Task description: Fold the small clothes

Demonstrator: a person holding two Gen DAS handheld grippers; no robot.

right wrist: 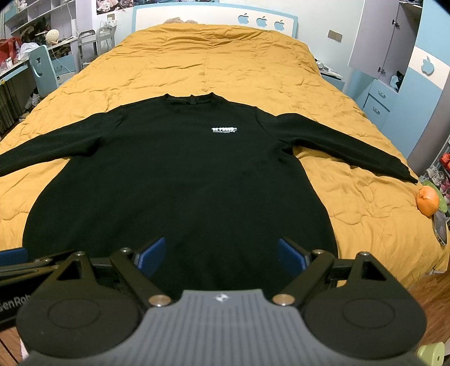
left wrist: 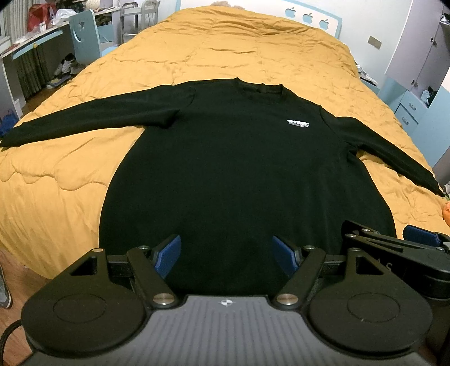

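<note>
Left wrist view: the left gripper (left wrist: pixel 226 254) is held spread above the hem of a black sweatshirt (left wrist: pixel 239 174), gripping nothing; the right gripper (right wrist: pixel 220 256), just beside it, is likewise spread and empty. The sweatshirt is laid flat on an orange quilt (left wrist: pixel 253 48), hem nearest, collar pointing toward the headboard (right wrist: pixel 216 17), sleeves stretched sideways. An orange peel (right wrist: pixel 427 201) and a phone (right wrist: pixel 440 228) are seen clearly only in the right wrist view.

mustard quilt (right wrist: pixel 225 56) covers the bed, blue apple headboard (right wrist: pixel 261 21) behind, desk (left wrist: pixel 33 42) left
</note>
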